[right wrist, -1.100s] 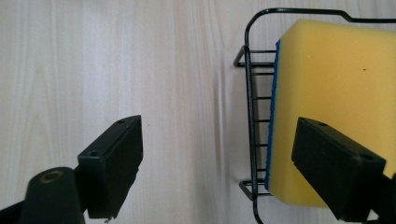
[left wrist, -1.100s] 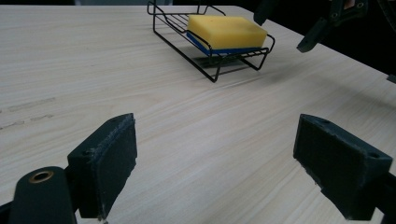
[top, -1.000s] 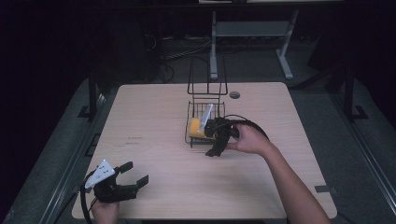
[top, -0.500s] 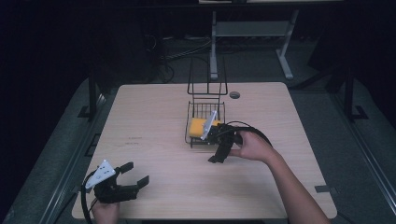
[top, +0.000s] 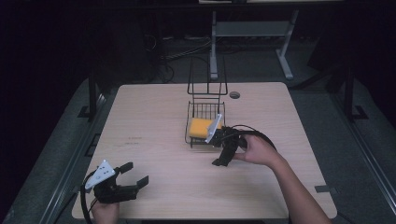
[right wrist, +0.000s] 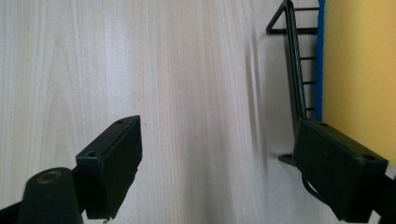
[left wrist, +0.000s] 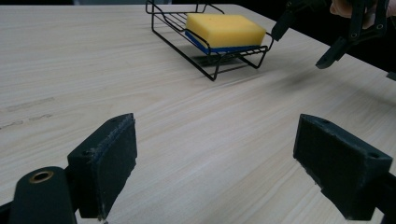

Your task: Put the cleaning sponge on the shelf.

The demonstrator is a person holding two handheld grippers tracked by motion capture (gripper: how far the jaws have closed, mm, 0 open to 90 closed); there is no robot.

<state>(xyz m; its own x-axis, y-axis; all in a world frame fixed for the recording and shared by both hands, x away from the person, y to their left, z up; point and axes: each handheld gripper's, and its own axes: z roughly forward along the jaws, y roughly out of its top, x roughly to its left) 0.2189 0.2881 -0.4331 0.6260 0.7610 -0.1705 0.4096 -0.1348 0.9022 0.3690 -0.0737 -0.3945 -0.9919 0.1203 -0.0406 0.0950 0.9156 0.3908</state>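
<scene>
Since earlier, right claw (top: 223, 150) drew back toward 5 o'clock, off the wire rack (top: 206, 122). Left claw (top: 132, 175) rests at the surface's (top: 154, 116) 7 o'clock corner, spread, empty. Yellow sponge (top: 201, 127) lies in the rack, centre. Right claw spread, empty, just beside the rack.

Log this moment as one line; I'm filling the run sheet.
right gripper: open, beside wire rack | sponge: in rack | left gripper: open, idle
</scene>
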